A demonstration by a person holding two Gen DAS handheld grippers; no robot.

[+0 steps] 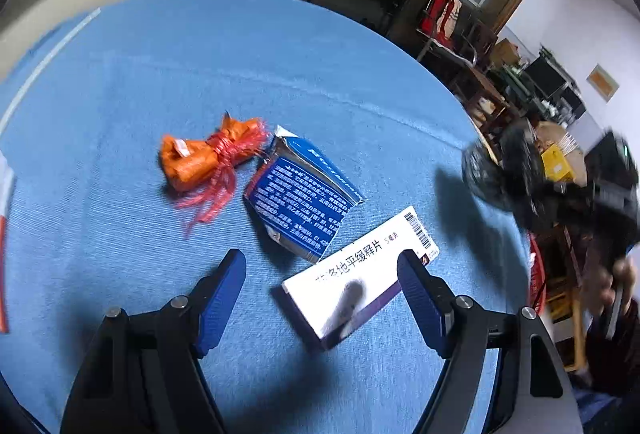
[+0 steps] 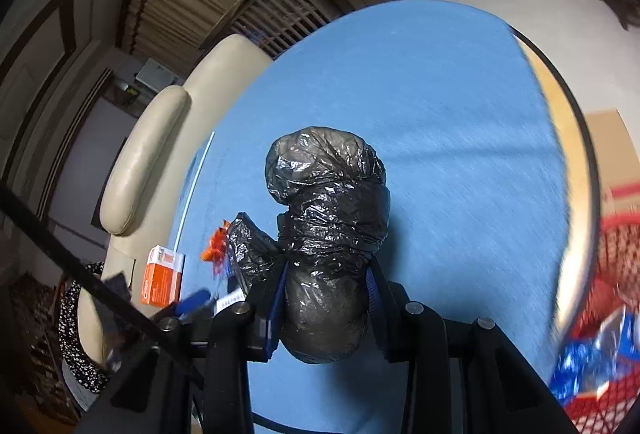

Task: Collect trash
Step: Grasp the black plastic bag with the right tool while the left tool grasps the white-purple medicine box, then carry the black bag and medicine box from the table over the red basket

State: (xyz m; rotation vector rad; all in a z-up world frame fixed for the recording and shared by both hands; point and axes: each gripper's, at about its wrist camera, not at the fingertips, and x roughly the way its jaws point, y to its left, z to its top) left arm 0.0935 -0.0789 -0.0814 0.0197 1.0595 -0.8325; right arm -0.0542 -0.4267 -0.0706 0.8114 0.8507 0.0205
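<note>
A round blue-clothed table [image 1: 360, 82] carries a crumpled blue carton [image 1: 300, 190]; orange netted wrapper [image 1: 204, 154] just beside, white medicine box [image 1: 360, 274] touching it.

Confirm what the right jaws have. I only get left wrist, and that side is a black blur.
Observer: The right gripper is shut on a knotted black trash bag, held above the blue tablecloth.
Operator: Any bin visible? None in mine.
Observer: Yes, a red mesh basket sits past the table edge, with blue wrappers in it.
Operator: I see a red-and-white sliver at my left edge. What is it?
Observer: An orange and white box, lying on the cloth near the cream sofa.
</note>
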